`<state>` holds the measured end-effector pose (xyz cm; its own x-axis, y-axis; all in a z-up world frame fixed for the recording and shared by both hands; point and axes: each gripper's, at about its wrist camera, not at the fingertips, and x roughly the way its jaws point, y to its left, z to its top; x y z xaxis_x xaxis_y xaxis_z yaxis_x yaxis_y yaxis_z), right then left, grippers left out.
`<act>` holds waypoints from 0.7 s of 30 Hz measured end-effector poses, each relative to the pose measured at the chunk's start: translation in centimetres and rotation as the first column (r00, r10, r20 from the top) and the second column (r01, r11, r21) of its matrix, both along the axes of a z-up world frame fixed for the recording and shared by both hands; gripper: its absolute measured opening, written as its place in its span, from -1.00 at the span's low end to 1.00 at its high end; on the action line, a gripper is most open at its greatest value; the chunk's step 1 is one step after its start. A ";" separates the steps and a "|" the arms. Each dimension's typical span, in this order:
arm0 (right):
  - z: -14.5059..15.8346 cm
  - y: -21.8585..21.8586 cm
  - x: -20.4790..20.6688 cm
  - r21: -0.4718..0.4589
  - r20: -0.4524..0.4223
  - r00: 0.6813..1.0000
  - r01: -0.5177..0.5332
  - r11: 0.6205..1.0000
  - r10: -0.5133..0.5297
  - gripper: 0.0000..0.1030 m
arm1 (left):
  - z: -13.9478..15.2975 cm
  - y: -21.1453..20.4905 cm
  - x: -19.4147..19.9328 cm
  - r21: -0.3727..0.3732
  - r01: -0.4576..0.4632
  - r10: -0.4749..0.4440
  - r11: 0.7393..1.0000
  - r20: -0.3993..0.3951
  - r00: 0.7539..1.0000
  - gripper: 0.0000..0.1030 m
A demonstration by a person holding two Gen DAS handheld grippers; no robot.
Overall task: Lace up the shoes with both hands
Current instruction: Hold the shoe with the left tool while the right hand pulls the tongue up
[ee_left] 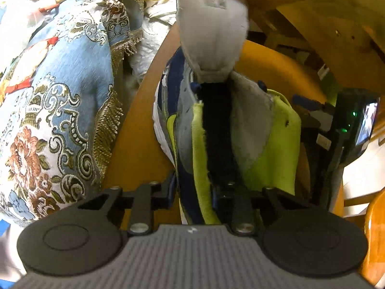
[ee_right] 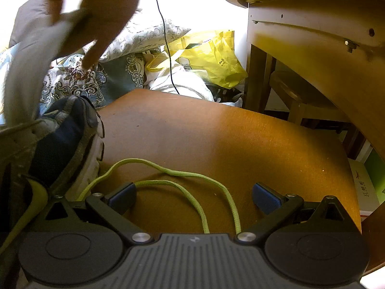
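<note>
The shoe (ee_left: 192,125) stands on the wooden stool (ee_right: 240,139), a bare hand (ee_right: 96,12) pulling its grey tongue (ee_left: 211,36) up, while the left gripper (ee_left: 195,187) closes around its collar and the right gripper (ee_right: 192,195) rests spread wide over the green lace (ee_right: 187,175).
</note>
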<state>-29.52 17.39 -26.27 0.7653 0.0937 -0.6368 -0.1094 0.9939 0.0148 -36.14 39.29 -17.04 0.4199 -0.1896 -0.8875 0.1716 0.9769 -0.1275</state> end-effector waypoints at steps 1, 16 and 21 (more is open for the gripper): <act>0.0 0.0 0.0 0.000 0.000 1.000 0.000 1.000 0.000 0.99 | 0.1 0.0 0.0 0.009 0.006 -0.006 1.000 0.007 1.000 -0.42; 0.0 -0.1 0.2 0.001 0.000 1.000 0.000 1.000 0.000 0.99 | 1.1 2.0 1.5 -0.044 0.018 -0.016 0.999 0.048 0.999 -0.39; 0.0 -0.2 0.2 0.001 0.000 1.000 0.000 1.000 0.000 0.99 | 0.7 1.5 3.2 -0.048 0.018 -0.016 0.999 0.043 0.999 -0.32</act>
<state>-29.29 17.21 -26.26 0.7652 0.0942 -0.6369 -0.1095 0.9939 0.0154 -32.94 40.78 -16.34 0.4539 -0.2394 -0.8583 0.1943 0.9667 -0.1668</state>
